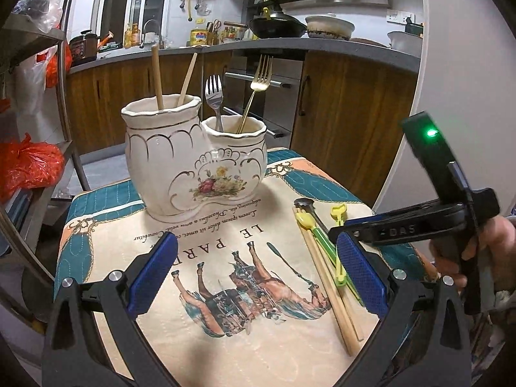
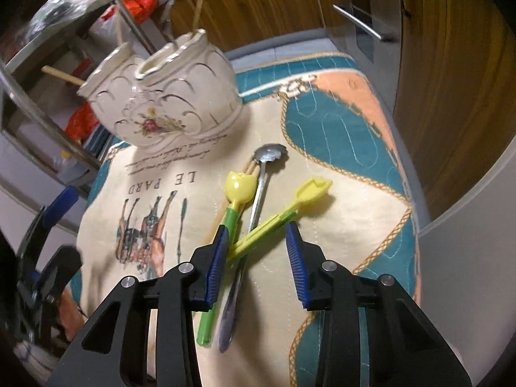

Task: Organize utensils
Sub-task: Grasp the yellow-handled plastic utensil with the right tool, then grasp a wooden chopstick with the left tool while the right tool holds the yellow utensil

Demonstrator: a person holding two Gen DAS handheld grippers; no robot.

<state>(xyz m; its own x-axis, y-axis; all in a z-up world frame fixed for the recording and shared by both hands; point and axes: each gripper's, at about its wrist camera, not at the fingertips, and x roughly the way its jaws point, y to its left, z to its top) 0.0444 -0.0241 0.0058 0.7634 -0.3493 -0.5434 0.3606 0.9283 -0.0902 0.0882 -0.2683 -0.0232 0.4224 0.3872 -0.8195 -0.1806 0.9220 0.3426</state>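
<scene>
Here the right gripper (image 2: 258, 251) points steeply down at the loose utensils, its blue pads partly apart and not pressing on anything; the yellow-green plastic fork (image 2: 280, 216) passes between them, its left pad right against the green plastic utensil (image 2: 225, 225). That yellow-green fork lies slanted, its pronged head up and to the right in the right wrist view, its handle crossing over the metal spoon (image 2: 254, 200). The spoon's long axis runs nearly straight away from the gripper, its scalloped bowl at the far end near the holder, its handle toward the camera. The green utensil lies alongside it, yellow head far, green handle near. Wooden chopsticks (image 1: 325, 274) lie beside these, running the same way.

The left gripper (image 1: 254, 271) hovers over the printed tablecloth (image 1: 193, 322), jaws wide apart, holding nothing.

Further off on the cloth stands the white ceramic utensil holder (image 1: 193, 161) with two compartments: two wooden handles (image 1: 158, 77) upright in the taller one, a silver fork (image 1: 214, 96) and a gold fork (image 1: 258, 80) tines up in the shorter one
</scene>
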